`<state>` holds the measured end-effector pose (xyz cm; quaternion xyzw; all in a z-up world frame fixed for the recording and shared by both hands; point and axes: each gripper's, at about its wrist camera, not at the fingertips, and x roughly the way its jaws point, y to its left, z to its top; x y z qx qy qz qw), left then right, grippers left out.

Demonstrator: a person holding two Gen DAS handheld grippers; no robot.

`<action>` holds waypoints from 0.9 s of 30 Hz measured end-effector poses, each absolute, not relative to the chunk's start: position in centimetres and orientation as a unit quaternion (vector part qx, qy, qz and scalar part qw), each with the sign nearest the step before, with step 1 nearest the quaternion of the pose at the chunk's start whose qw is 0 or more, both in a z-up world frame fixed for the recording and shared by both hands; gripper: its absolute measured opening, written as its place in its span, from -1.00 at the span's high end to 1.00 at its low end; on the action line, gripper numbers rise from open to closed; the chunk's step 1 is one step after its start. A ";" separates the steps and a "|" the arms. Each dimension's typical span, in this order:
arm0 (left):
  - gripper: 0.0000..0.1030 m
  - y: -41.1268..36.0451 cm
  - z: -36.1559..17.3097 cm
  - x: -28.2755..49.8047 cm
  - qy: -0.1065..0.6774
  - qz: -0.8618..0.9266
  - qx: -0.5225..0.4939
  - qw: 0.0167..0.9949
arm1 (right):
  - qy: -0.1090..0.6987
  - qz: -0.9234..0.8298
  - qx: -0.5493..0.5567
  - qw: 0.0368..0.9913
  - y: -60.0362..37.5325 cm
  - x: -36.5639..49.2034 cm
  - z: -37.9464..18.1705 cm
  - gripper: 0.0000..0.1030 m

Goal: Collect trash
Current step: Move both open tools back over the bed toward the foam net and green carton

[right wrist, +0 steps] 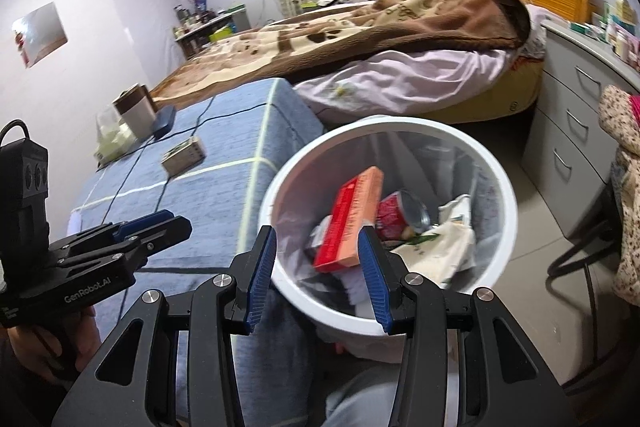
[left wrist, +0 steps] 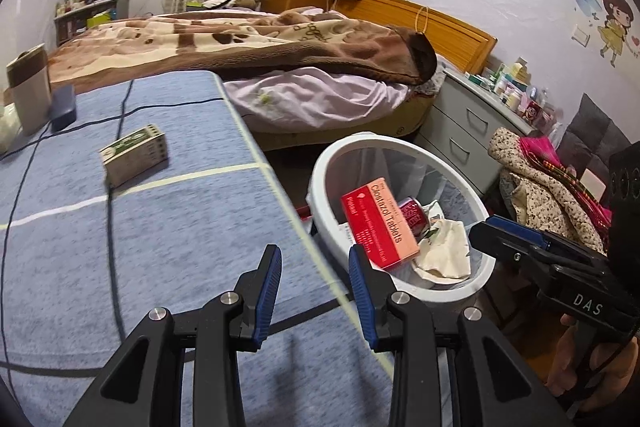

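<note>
A white bin [left wrist: 319,179] [right wrist: 384,121] stands on the floor beside the blue-covered table [left wrist: 180,227] [right wrist: 224,203]. Inside lie a red and orange tablet box [left wrist: 380,223] [right wrist: 348,223], a red can [left wrist: 414,215] [right wrist: 400,213] and crumpled white paper [left wrist: 444,247] [right wrist: 436,247]. A green and white carton [left wrist: 134,155] [right wrist: 184,155] lies on the table. My left gripper [left wrist: 314,267] [right wrist: 160,221] hangs open and empty over the table's edge. My right gripper [right wrist: 318,259] [left wrist: 504,231] hovers open above the bin's near rim, nothing between its fingers.
Dark cables [left wrist: 112,187] cross the tablecloth. A beige container [left wrist: 28,87] and a dark case [left wrist: 62,107] stand at the table's far end. Behind are a bed [left wrist: 280,67], grey drawers [left wrist: 460,131] [right wrist: 572,131] and a chair piled with clothes [left wrist: 548,187].
</note>
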<state>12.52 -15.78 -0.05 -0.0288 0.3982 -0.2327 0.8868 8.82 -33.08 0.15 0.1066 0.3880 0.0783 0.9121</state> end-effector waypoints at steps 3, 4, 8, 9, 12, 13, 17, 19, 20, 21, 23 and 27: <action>0.32 -14.8 0.0 12.2 0.395 -0.219 -0.032 0.892 | 0.388 0.090 0.103 0.911 -32.3 8.8 0.2 0.14; 0.32 -14.4 0.0 12.1 0.394 -0.215 -0.034 0.893 | 0.388 0.094 0.102 0.911 -32.1 8.8 0.2 0.14; 0.32 -12.9 0.0 11.6 0.393 -0.195 -0.038 0.898 | 0.390 0.111 0.097 0.909 -30.9 8.8 0.3 0.14; 0.32 -12.6 0.0 11.5 0.392 -0.191 -0.039 0.899 | 0.391 0.116 0.095 0.908 -30.6 8.8 0.3 0.14; 0.32 -11.4 0.0 11.1 0.391 -0.179 -0.041 0.902 | 0.394 0.128 0.089 0.906 -29.5 9.0 0.3 0.14; 0.32 -11.0 0.0 11.0 0.391 -0.176 -0.042 0.902 | 0.394 0.132 0.088 0.905 -29.3 9.1 0.3 0.14; 0.32 -9.2 -0.2 10.6 0.391 -0.156 -0.047 0.906 | 0.397 0.147 0.085 0.902 -28.0 9.4 0.6 0.14; 0.32 -8.3 -0.3 10.6 0.392 -0.142 -0.049 0.907 | 0.396 0.153 0.086 0.902 -27.4 9.6 0.8 0.12; 0.32 -7.8 -0.3 10.6 0.392 -0.135 -0.050 0.908 | 0.395 0.156 0.086 0.901 -27.1 9.8 1.0 0.00; 0.32 -7.3 -0.2 10.6 0.392 -0.128 -0.052 0.909 | 0.393 0.158 0.086 0.902 -26.8 9.8 1.0 -0.07; 0.32 -6.1 -0.1 10.6 0.391 -0.111 -0.057 0.912 | 0.388 0.165 0.084 0.903 -26.2 10.0 1.3 -0.16; 0.32 -3.8 0.1 10.6 0.390 -0.080 -0.065 0.915 | 0.388 0.175 0.076 0.902 -25.0 10.5 1.6 -0.16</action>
